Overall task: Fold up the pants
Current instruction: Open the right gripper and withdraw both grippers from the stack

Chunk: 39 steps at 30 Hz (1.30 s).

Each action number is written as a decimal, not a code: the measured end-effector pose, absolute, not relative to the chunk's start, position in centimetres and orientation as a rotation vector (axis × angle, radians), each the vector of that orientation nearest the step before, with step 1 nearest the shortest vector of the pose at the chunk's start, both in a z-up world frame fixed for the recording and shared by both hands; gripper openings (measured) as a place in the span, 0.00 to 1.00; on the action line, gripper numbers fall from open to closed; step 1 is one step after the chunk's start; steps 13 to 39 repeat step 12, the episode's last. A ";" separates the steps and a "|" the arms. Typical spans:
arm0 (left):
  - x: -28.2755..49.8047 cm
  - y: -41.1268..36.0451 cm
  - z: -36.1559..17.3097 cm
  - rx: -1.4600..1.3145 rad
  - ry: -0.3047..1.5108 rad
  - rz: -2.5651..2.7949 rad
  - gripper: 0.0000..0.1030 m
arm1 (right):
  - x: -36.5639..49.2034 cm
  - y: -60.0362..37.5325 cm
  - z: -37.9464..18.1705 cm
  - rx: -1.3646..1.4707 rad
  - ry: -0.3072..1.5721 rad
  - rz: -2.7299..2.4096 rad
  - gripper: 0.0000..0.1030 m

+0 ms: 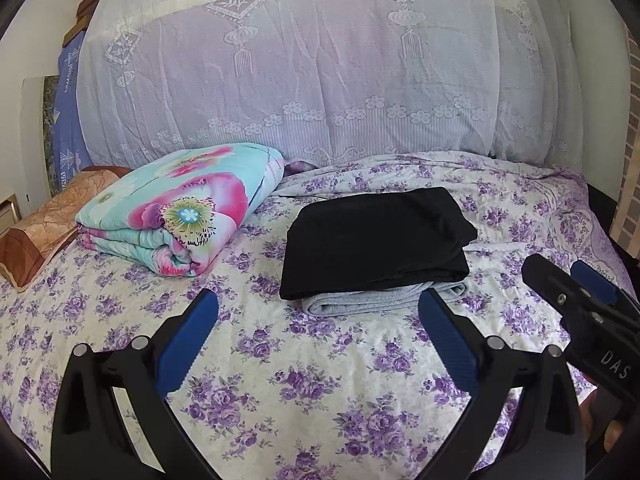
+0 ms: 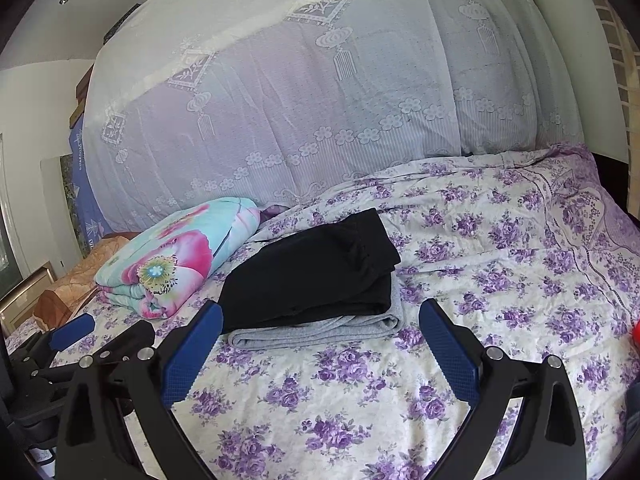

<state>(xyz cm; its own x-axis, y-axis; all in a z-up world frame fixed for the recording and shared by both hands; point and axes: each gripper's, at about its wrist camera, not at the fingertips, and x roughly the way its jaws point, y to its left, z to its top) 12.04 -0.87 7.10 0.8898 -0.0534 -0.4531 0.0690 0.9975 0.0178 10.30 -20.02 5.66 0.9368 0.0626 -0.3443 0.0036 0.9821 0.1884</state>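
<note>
A folded quilt point(image 1: 180, 208) lies at the left of the bed point(image 1: 320, 392). At centre, black pants point(image 1: 376, 240) sit folded on folded grey pants point(image 1: 384, 300). The left gripper point(image 1: 318, 332) and right gripper point(image 2: 320, 340) hover before them, spread wide, empty.

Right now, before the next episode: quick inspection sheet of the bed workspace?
Surface: bed sheet, white with purple flowers, lightly wrinkled.
Job's things: black pants folded, stacked on a folded grey garment, mid-bed.
Clutter: folded floral quilt left of the stack, apart from it; brown pillow at the left edge; small red thing at the right wrist view's edge, cannot tell what.
Grippers: left gripper and right gripper both open, empty, hovering short of the stack.
Cables: nothing seen.
Surroundings: white lace curtain behind the bed; wall at left.
</note>
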 end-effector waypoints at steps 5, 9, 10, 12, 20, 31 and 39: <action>11.8 -1.8 7.1 0.063 0.471 -0.102 0.95 | 10.3 -20.0 5.7 0.185 0.357 0.030 0.96; 11.8 -1.8 7.2 0.062 0.479 -0.107 0.95 | 10.3 -20.0 5.7 0.184 0.356 0.028 0.96; 11.9 -1.7 7.2 0.057 0.483 -0.106 0.95 | 10.3 -20.0 5.7 0.184 0.356 0.029 0.96; 12.0 -1.5 7.1 0.048 0.489 -0.102 0.95 | 10.3 -20.0 5.7 0.182 0.356 0.028 0.96; 12.0 -1.5 7.1 0.048 0.489 -0.102 0.95 | 10.3 -20.0 5.7 0.182 0.356 0.028 0.96; 12.0 -1.5 7.1 0.048 0.489 -0.102 0.95 | 10.3 -20.0 5.7 0.182 0.356 0.028 0.96; 12.0 -1.5 7.1 0.048 0.489 -0.102 0.95 | 10.3 -20.0 5.7 0.182 0.356 0.028 0.96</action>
